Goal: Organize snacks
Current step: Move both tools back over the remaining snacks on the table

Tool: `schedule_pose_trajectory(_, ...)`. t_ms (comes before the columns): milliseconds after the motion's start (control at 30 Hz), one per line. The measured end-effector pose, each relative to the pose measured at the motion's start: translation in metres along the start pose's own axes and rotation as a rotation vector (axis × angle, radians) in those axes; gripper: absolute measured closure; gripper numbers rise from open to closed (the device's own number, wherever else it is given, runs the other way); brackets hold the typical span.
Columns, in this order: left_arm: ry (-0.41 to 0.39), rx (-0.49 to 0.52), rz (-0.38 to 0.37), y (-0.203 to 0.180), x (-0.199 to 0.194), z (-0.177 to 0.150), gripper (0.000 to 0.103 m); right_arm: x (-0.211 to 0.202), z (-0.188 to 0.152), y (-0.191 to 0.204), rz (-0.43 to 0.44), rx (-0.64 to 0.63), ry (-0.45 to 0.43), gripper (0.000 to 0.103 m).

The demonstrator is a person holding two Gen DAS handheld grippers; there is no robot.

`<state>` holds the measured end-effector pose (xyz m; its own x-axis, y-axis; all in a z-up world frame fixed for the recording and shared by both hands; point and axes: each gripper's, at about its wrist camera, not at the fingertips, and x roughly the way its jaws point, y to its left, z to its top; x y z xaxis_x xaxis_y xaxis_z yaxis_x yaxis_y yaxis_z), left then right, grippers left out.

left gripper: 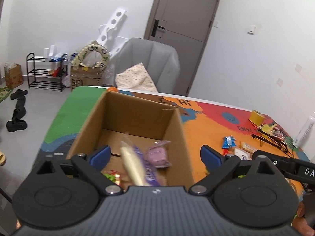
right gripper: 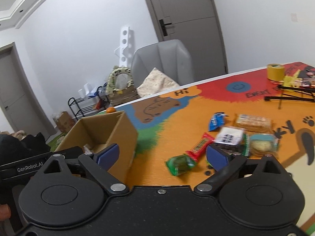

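An open cardboard box [left gripper: 137, 116] stands on the colourful table mat; it also shows in the right wrist view [right gripper: 110, 129]. My left gripper [left gripper: 155, 154] is open above the box. A blurred cream and purple snack bar [left gripper: 135, 163] is between its fingers, apart from both pads, over a pink wrapped snack [left gripper: 158, 154] lying in the box. My right gripper [right gripper: 162, 154] is open and empty above loose snacks: a green pack [right gripper: 180, 165], a red bar [right gripper: 199, 146], a blue pack [right gripper: 216, 121], a white-labelled pack [right gripper: 229, 136], a cracker pack [right gripper: 253, 122] and a teal pack [right gripper: 262, 144].
A yellow tape roll [right gripper: 275, 71] and a black wire stand [right gripper: 291, 96] sit at the mat's far right. A small orange [right gripper: 110, 109] lies behind the box. A grey armchair [left gripper: 149, 63] and a black shoe rack [left gripper: 45, 70] stand beyond the table.
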<state>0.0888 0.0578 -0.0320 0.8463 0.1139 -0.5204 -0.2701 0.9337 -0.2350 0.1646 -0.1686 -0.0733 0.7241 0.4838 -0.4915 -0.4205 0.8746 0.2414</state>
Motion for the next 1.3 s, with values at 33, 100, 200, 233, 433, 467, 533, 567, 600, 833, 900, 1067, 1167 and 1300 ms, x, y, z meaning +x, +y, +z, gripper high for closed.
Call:
schedule_pose_trajectory(33,0.002,0.007,-0.006,-0.005,0.001,-0.001,0.006,-0.003,0.0,-0.004,-0.005,0.005,-0.002,0.006)
schedule_pose_trajectory(100,0.005,0.019,-0.02,-0.014,0.003,-0.003,0.006,-0.006,-0.001,-0.011,-0.014,0.012,-0.006,0.004)
schedule_pose_trajectory(200,0.008,0.025,-0.047,-0.024,0.005,-0.005,0.006,-0.011,-0.003,-0.023,-0.032,0.027,-0.014,0.001)
schedule_pose_trajectory(233,0.01,0.026,-0.052,-0.027,0.006,-0.005,0.006,-0.013,-0.003,-0.027,-0.036,0.034,-0.016,0.001)
schedule_pose_trajectory(433,0.014,0.044,-0.09,-0.049,0.008,-0.009,0.006,-0.025,-0.007,-0.051,-0.064,0.067,-0.022,0.001)
schedule_pose_trajectory(467,0.015,0.047,-0.095,-0.052,0.008,-0.009,0.006,-0.026,-0.007,-0.055,-0.069,0.072,-0.023,0.0)
schedule_pose_trajectory(533,0.017,0.053,-0.1,-0.06,0.009,-0.01,0.006,-0.03,-0.007,-0.063,-0.08,0.083,-0.027,0.0)
schedule_pose_trajectory(567,0.017,0.055,-0.103,-0.063,0.01,-0.01,0.006,-0.031,-0.008,-0.067,-0.084,0.087,-0.027,0.0)
schedule_pose_trajectory(600,0.017,0.058,-0.107,-0.066,0.01,-0.011,0.006,-0.032,-0.008,-0.071,-0.09,0.093,-0.029,0.0)
schedule_pose_trajectory(833,0.03,0.072,-0.118,-0.085,0.014,-0.013,0.006,-0.038,-0.011,-0.095,-0.119,0.128,-0.036,0.0)
schedule_pose_trajectory(900,0.028,0.076,-0.123,-0.09,0.016,-0.012,0.006,-0.039,-0.012,-0.101,-0.126,0.136,-0.036,0.0)
schedule_pose_trajectory(1067,0.036,0.088,-0.139,-0.103,0.021,-0.013,0.006,-0.039,-0.016,-0.114,-0.146,0.156,-0.037,0.0)
schedule_pose_trajectory(1167,0.041,0.085,-0.143,-0.108,0.025,-0.014,0.006,-0.038,-0.018,-0.119,-0.159,0.157,-0.036,0.0)
schedule_pose_trajectory(1300,0.049,0.095,-0.148,-0.115,0.032,-0.018,0.006,-0.032,-0.022,-0.125,-0.159,0.158,-0.027,0.002)
